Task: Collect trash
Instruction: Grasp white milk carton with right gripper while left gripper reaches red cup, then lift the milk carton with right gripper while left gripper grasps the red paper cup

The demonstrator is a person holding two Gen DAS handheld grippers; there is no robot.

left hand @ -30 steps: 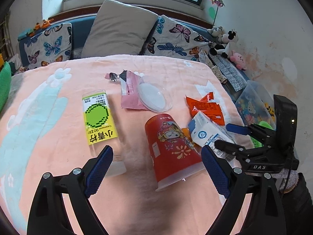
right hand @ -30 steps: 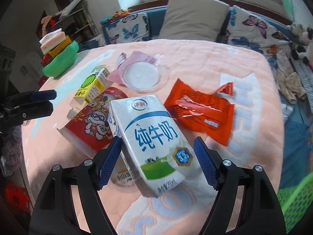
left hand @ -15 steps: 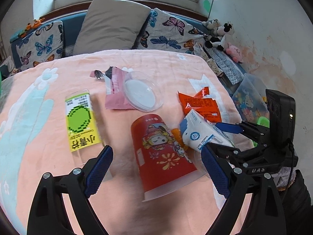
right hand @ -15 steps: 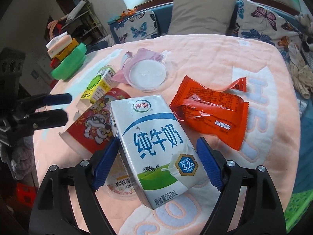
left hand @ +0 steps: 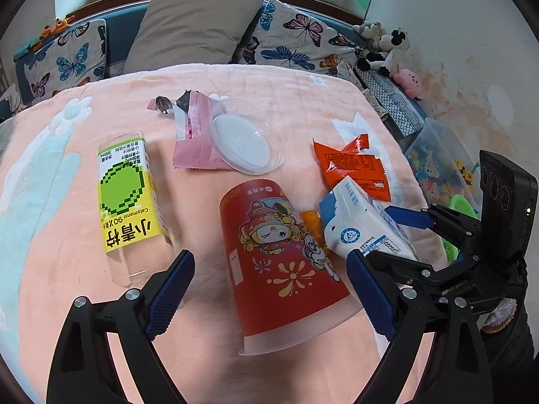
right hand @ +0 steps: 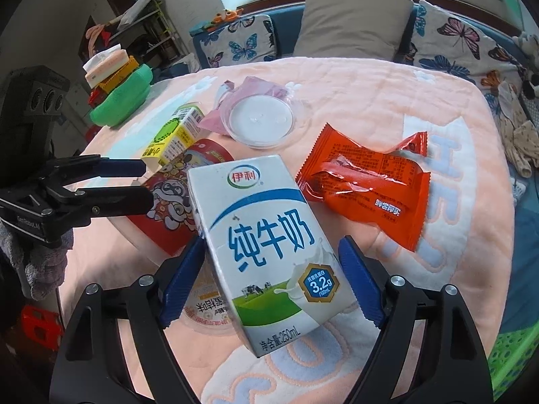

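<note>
A white and blue milk carton point(right hand: 266, 235) lies tilted between the fingers of my right gripper point(right hand: 269, 279), whose jaws are opening. The right pad stands clear of the carton's side. In the left wrist view the same carton point(left hand: 357, 225) leans beside a red paper cup point(left hand: 279, 259) that lies on its side. My left gripper point(left hand: 269, 289) is open, its fingers on either side of the cup's rim end without touching it. An orange snack wrapper point(right hand: 367, 185) lies just beyond the carton.
On the pink blanket point(left hand: 84, 303) also lie a green and yellow juice bottle point(left hand: 128, 198), a pink wrapper point(left hand: 195, 134) and a clear plastic lid point(left hand: 242, 141). A green basket point(right hand: 121, 101) of boxes stands at the far left. Cushions point(left hand: 188, 20) line the back.
My left gripper has come down and closer over the red cup. The right gripper's jaws have widened a little around the milk carton.
</note>
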